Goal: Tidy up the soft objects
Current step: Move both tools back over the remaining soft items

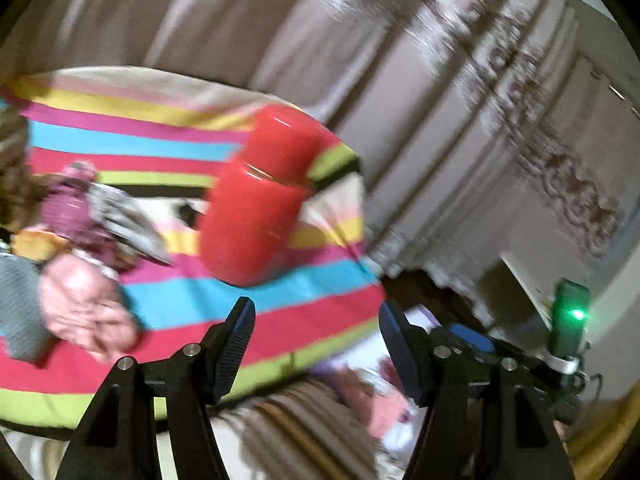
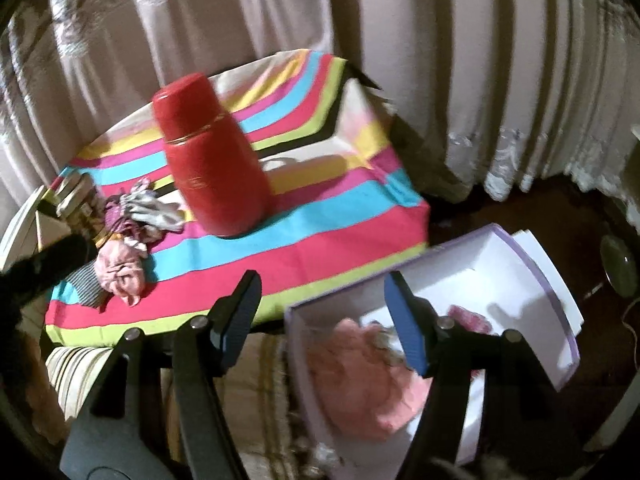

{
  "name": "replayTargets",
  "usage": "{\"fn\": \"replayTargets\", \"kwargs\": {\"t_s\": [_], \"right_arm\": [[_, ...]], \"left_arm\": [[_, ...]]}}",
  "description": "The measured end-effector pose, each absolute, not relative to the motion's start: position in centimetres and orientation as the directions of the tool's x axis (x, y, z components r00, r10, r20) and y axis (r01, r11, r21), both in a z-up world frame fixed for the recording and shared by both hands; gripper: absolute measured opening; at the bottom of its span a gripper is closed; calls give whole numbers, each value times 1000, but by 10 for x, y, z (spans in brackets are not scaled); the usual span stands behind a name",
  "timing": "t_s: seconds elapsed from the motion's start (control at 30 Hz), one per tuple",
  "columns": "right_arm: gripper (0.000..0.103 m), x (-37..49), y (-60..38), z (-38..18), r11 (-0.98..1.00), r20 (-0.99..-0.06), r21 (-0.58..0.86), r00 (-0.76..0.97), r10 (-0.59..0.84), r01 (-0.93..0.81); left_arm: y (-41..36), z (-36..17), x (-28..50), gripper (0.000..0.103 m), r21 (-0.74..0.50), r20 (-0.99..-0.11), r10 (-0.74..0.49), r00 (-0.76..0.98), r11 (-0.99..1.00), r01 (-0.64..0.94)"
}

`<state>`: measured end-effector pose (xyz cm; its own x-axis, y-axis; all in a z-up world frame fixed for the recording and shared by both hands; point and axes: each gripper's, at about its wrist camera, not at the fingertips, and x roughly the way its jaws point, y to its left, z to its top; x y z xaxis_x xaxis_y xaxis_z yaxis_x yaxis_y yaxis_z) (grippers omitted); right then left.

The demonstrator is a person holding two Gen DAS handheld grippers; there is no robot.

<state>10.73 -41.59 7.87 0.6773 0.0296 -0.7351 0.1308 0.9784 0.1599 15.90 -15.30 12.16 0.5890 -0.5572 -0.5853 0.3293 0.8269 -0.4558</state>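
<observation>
Right wrist view looks down past the right gripper (image 2: 322,320), whose blue-padded jaws stand apart with nothing between them, over a white cardboard box with a lilac rim (image 2: 560,304) set beside the table; a crumpled pink cloth (image 2: 360,376) and a small pink patterned piece (image 2: 468,316) already lie inside it. On the table's bright striped cloth (image 2: 320,240) stands a tall glossy red flask (image 2: 212,168), and just left of it sits the remaining heap of soft things: a grey-and-white striped fabric (image 2: 154,208), a maroon patterned bundle (image 2: 120,216) and a pale pink bunched rag (image 2: 120,272) nearest the front edge. The left gripper (image 1: 316,336) is likewise spread and empty, aimed toward the table's front edge and heavily blurred. My worry is the flask: it stands close beside the heap, so a hurried reach could clip it and topple it. Tangled pieces may also lift together, or trail and drop short of the box.
</observation>
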Motion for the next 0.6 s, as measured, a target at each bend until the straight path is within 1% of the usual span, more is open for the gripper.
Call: {"fn": "replayTargets", "kwargs": {"t_s": [0.07, 0.27, 0.43, 0.6], "right_arm": [[69, 115, -401, 82, 982, -734, 157, 677, 46, 104], [72, 138, -358, 91, 989, -730, 145, 677, 92, 22], [73, 159, -321, 94, 989, -732, 143, 668, 134, -42], [76, 179, -289, 92, 987, -736, 133, 659, 157, -87]], "left_arm": [[-133, 122, 165, 65, -442, -584, -516, 627, 850, 287], [-61, 120, 176, 65, -411, -573, -337, 747, 907, 94], [-12, 103, 180, 65, -426, -581, -215, 785, 902, -68], [32, 79, 184, 65, -459, -616, -109, 780, 854, -243]]}}
